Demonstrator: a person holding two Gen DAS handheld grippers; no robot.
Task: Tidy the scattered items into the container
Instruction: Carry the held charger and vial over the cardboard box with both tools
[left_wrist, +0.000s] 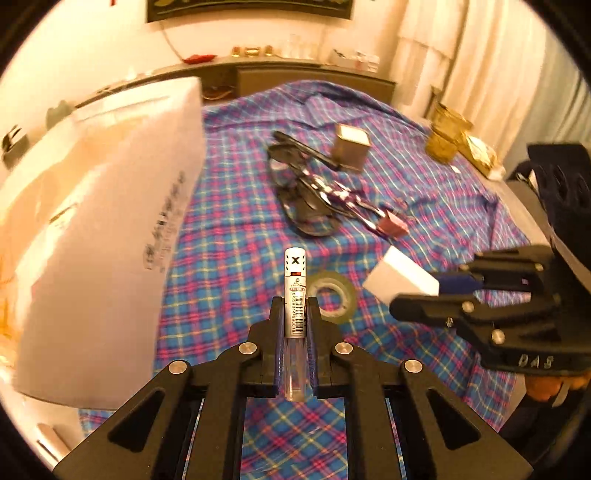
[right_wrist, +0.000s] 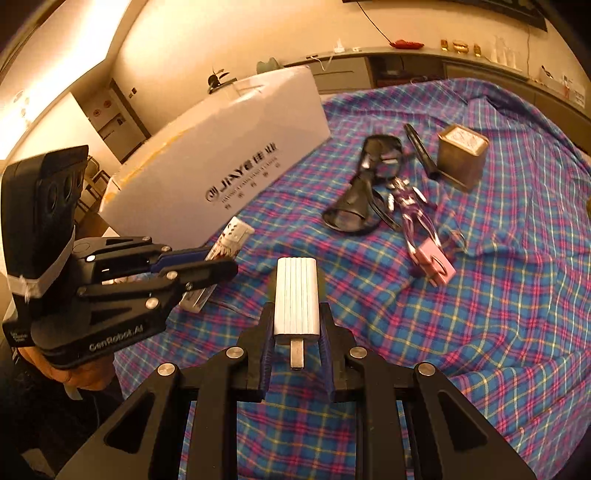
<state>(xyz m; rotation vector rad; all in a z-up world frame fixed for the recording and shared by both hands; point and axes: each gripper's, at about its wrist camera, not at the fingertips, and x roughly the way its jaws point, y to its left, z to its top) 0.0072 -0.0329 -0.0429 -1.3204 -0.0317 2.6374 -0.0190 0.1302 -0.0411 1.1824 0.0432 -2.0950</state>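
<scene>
Plaid cloth (left_wrist: 229, 236) in blue and pink covers the table, and I judge this tidy-up to be barely begun. My left gripper (left_wrist: 295, 314) is clenched on a slim tube with a barcode label (left_wrist: 294, 291), lifted clear of the cloth; my right gripper (right_wrist: 297, 325) grasps a ribbed white USB charger block (right_wrist: 296, 299), also held above the surface. Neither item has reached the container yet: the white cardboard box (right_wrist: 236, 155) sits to the left, just beside the left gripper, and I cannot see into it from either view, so I cannot tell whether anything is already inside. Left on the cloth are a roll of clear tape (left_wrist: 332, 295) directly beneath my grippers, black sunglasses (right_wrist: 354, 206), a purple patterned lanyard with a pink tag (right_wrist: 432, 258), a dark pen-like stick (right_wrist: 421, 151) and a small square tin (right_wrist: 461, 158), grouped well apart from the box.
</scene>
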